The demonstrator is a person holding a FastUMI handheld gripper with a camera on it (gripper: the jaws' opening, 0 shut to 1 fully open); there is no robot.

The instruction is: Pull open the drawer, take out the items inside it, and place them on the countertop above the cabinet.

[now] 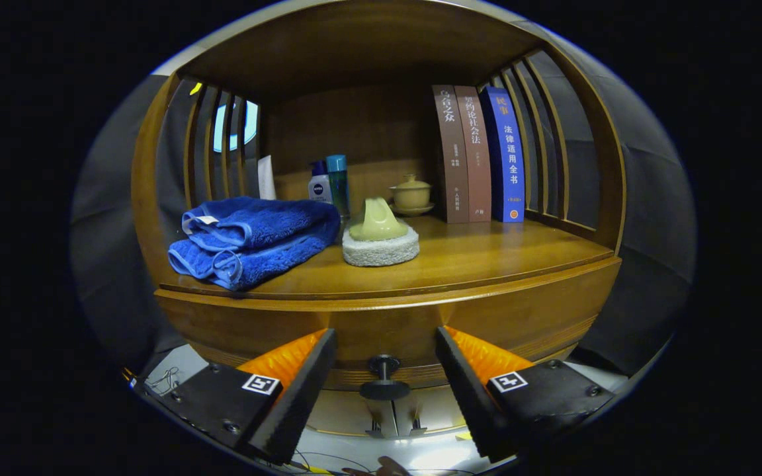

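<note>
A wooden cabinet stands in front of me, its drawer front [387,324] closed below the countertop [487,258]. The drawer's small dark round knob [384,365] sits between my fingers, just ahead of them and not touched. My gripper [385,360] is open, one finger on each side of the knob. On the countertop lie a folded blue towel [255,238] at the left and a scrubbing sponge with a pale green handle [380,238] in the middle. What is inside the drawer is hidden.
At the back of the countertop stand two small bottles [329,182], a lidded yellow cup on a saucer [411,195] and three upright books [480,155]. Slatted wooden sides and a roof enclose the shelf. The right front of the countertop is bare wood.
</note>
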